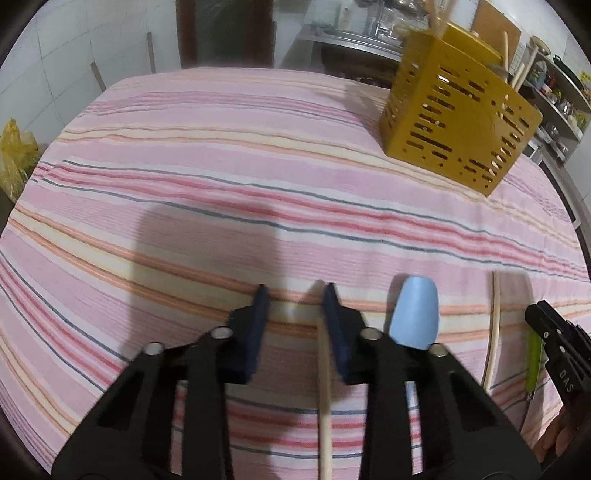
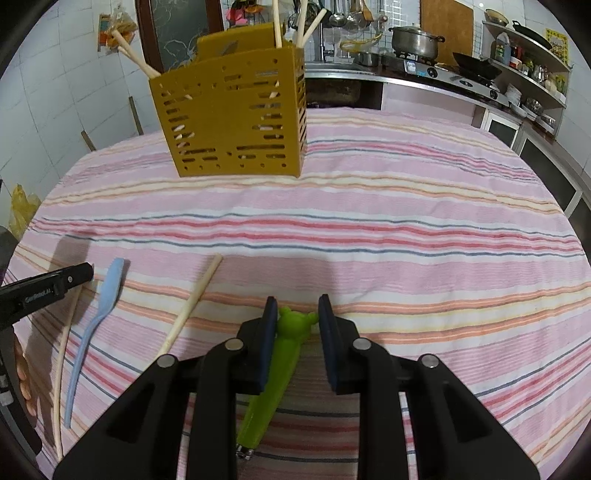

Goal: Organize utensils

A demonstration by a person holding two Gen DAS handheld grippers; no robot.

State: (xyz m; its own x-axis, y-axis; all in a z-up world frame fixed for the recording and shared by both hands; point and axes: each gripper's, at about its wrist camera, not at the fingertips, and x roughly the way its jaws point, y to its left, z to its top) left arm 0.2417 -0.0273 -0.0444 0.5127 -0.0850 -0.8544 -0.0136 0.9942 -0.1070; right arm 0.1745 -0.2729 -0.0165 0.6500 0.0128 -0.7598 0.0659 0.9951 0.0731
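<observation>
Yellow slotted utensil holder (image 2: 236,114): upright on the striped tablecloth (image 2: 406,229), at its far side; several pale chopsticks (image 2: 303,22) stand in it.

Left gripper (image 1: 295,299): jaws narrowed around a wooden chopstick (image 1: 324,387) that lies against the right pad; whether the left pad presses it cannot be told.

Blue plastic spoon (image 1: 415,317): flat on the cloth, just right of that gripper, well nearer than the holder.

Second loose chopstick (image 1: 494,328): right of the spoon.

Right gripper (image 2: 297,308): jaws narrowed, a green bear-headed utensil handle (image 2: 284,350) between them, touching the left pad, a gap at the right pad.
</observation>
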